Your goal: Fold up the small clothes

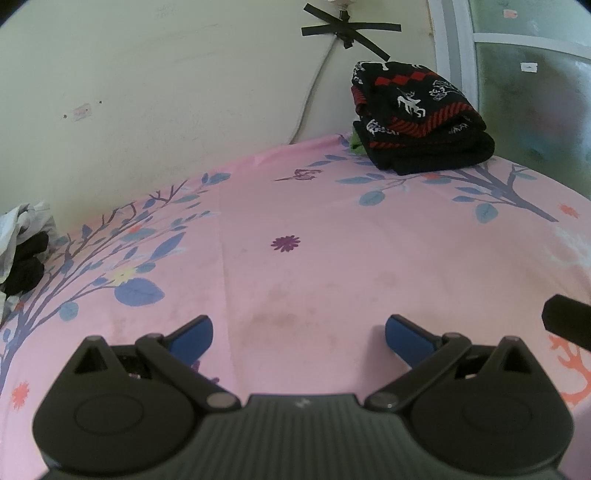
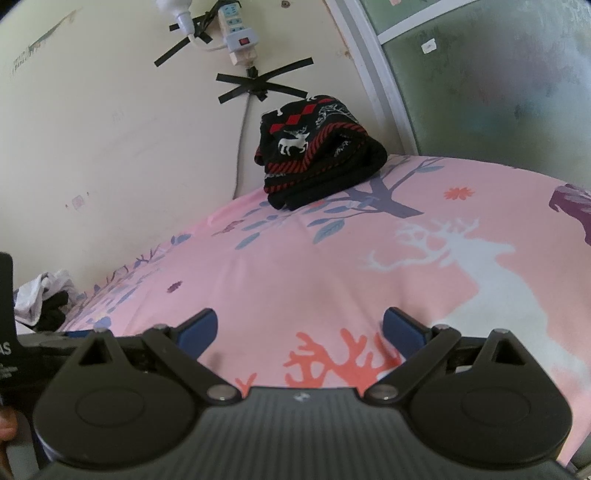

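Note:
A folded black and red knit garment with white deer [image 1: 417, 118] lies at the far edge of the pink bed sheet [image 1: 332, 236], against the wall; it also shows in the right wrist view [image 2: 317, 158]. A crumpled pile of white and black clothes [image 1: 22, 247] lies at the left edge of the bed, seen too in the right wrist view [image 2: 44, 299]. My left gripper [image 1: 299, 334] is open and empty above the sheet. My right gripper [image 2: 299, 328] is open and empty above the sheet.
A cream wall [image 1: 147, 92] runs behind the bed with a taped cable [image 1: 347, 27] and a power strip [image 2: 236, 29]. A frosted window [image 2: 498, 74] stands at the back right. The left gripper's body [image 2: 11, 332] shows at the right view's left edge.

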